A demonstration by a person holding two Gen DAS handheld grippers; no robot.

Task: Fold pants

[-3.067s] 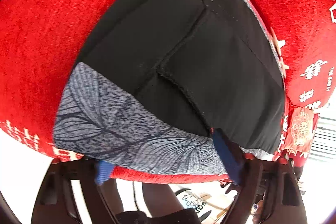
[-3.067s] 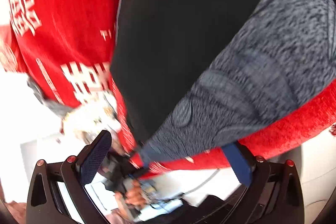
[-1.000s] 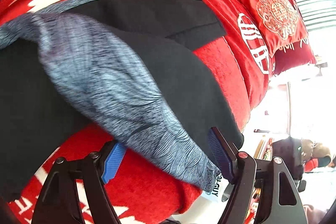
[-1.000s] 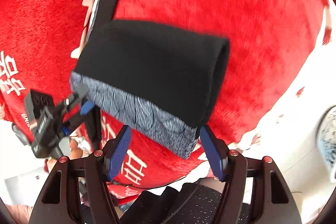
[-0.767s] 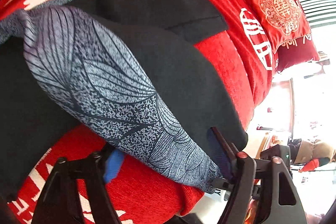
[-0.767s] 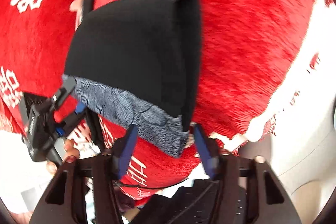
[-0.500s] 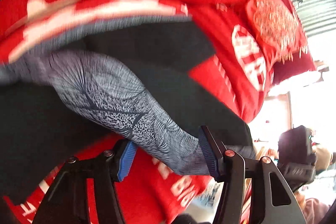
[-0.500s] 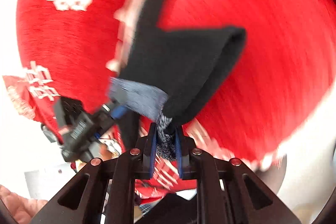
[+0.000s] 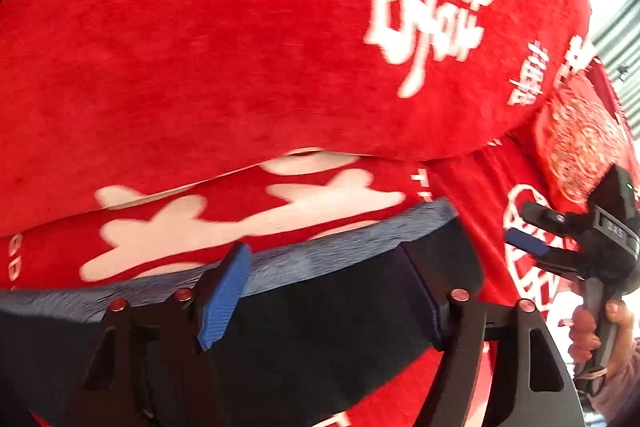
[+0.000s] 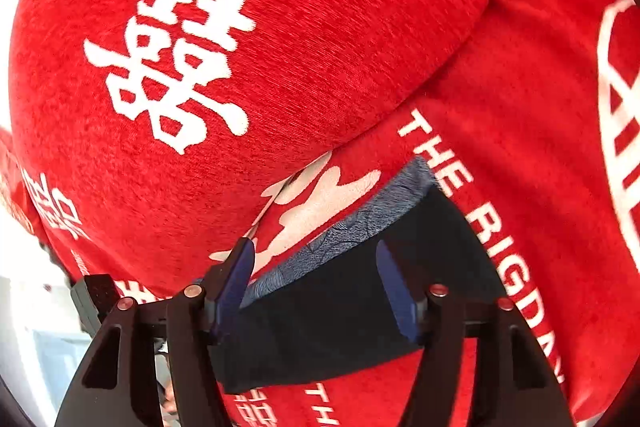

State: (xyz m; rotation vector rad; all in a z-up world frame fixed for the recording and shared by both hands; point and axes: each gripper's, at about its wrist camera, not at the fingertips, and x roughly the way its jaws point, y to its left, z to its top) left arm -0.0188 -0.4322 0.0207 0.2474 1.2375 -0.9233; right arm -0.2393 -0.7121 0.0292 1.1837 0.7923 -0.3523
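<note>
Both of your grippers stand released: the left gripper (image 9: 328, 291) and the right gripper (image 10: 316, 283) each have their jaws spread with nothing pinched between the blue pads.

The pants (image 9: 320, 319) lie folded on the red sofa seat (image 10: 540, 147), near its front edge, with the grey patterned waistband (image 10: 360, 223) along the far side, toward the back cushion (image 10: 280, 7).

From here, the risk as I judge it is the plush cover. If you push in low to smooth or take the next fold, a pad could drag the top layer and skew the stack, or catch the seat fabric along with the cloth. The near edge of the pants seems to reach the seat's front edge, though your own gripper frames hide it, so a careless tug might slide the bundle off.

The sofa is soft red velvet with white lettering; an embroidered cushion (image 9: 580, 143) sits at the right end, and a bright room lies beyond.
</note>
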